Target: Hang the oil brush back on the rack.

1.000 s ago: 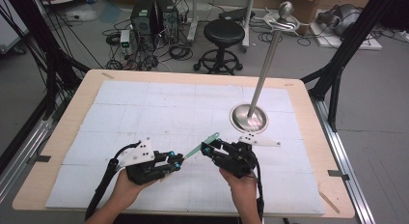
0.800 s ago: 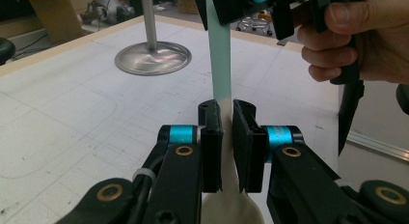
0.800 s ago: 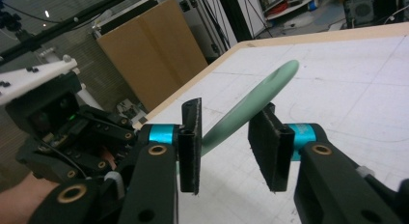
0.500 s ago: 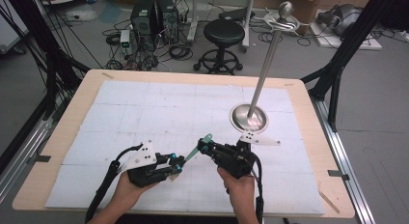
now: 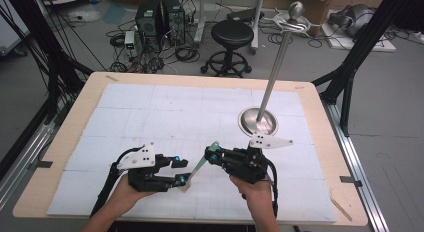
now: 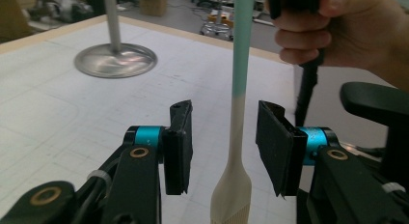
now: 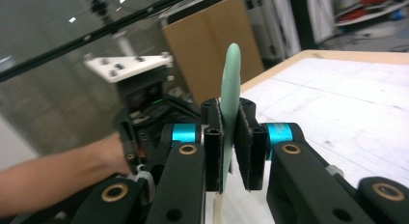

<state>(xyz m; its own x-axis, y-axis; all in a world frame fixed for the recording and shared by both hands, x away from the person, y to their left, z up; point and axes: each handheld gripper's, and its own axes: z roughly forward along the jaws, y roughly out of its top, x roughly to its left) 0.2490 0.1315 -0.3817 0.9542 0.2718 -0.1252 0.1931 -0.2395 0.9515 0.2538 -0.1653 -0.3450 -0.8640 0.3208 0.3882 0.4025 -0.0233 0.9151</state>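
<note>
Handover underway, judging from the high view: right gripper (image 5: 214, 153) clamping the green end of a slim brush (image 5: 199, 167), pale lower end slanting down beside the left gripper (image 5: 181, 170), low over the white mat (image 5: 150, 112), near the steel stand base (image 5: 258, 121).

Left gripper view: 2 jaws standing apart, brush stem (image 6: 239, 118) passing between them, touching neither pad. Centring the stem, then closing squarely on the pale neck.

Right gripper view: jaws pressed together on the green handle (image 7: 230, 108). Holding firm until the other grip is seated, avoiding a twist.
</note>
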